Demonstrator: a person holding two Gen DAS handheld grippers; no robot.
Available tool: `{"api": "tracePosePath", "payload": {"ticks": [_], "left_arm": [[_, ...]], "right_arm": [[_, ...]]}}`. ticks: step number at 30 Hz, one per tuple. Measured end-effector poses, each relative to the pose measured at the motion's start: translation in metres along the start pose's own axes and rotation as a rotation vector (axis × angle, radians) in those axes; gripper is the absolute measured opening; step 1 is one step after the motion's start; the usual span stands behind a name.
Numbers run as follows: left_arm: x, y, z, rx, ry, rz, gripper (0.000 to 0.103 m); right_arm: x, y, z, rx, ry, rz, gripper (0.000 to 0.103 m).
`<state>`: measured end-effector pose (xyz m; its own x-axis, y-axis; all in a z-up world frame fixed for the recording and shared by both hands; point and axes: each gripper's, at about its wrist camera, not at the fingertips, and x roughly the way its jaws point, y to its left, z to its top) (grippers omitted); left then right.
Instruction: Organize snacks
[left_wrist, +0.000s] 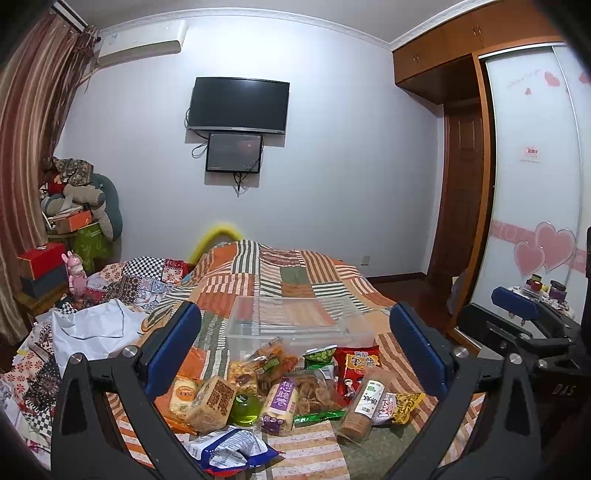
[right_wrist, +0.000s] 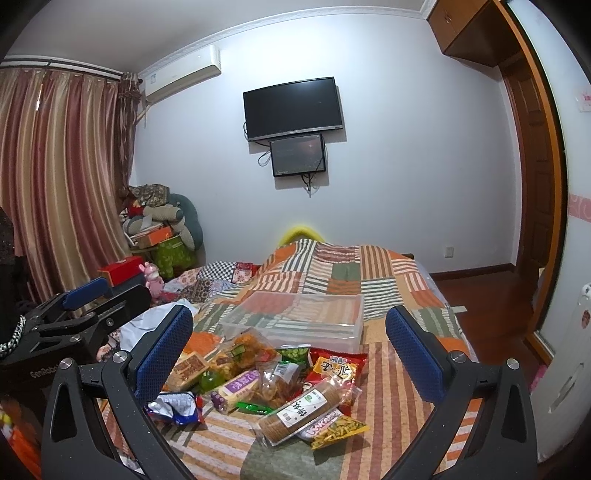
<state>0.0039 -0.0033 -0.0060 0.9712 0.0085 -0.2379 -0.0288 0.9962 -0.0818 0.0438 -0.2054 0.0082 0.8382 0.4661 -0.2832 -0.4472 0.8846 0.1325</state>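
A heap of snack packets lies on the patchwork bedspread (left_wrist: 295, 280): a red bag (left_wrist: 356, 369), a round biscuit sleeve (left_wrist: 364, 404), a purple-labelled pack (left_wrist: 280, 400), a green jelly cup (left_wrist: 244, 408) and a crumpled blue bag (left_wrist: 229, 448). Behind the heap sits an empty clear plastic bin (left_wrist: 295, 321). My left gripper (left_wrist: 295, 354) hovers open above the heap, holding nothing. In the right wrist view the same biscuit sleeve (right_wrist: 301, 410), red bag (right_wrist: 338, 369) and bin (right_wrist: 299, 317) lie ahead of my right gripper (right_wrist: 291, 354), also open and empty.
White cloth (left_wrist: 92, 328) and a pink rabbit figure (left_wrist: 75, 275) lie at the bed's left. Boxes and cushions (left_wrist: 77, 206) pile up in the corner by the curtain. A wardrobe (left_wrist: 532, 184) and wooden floor are on the right. A TV (left_wrist: 238, 105) hangs on the far wall.
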Motion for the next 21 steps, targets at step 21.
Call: {"api": "tracePosePath", "payload": {"ticks": [21], "left_arm": [[-0.0045, -0.0022, 0.0011, 0.004, -0.011, -0.011, 0.103]], "right_arm": [[-0.0008, 0.0013, -0.0013, 0.000, -0.006, -0.001, 0.103]]}}
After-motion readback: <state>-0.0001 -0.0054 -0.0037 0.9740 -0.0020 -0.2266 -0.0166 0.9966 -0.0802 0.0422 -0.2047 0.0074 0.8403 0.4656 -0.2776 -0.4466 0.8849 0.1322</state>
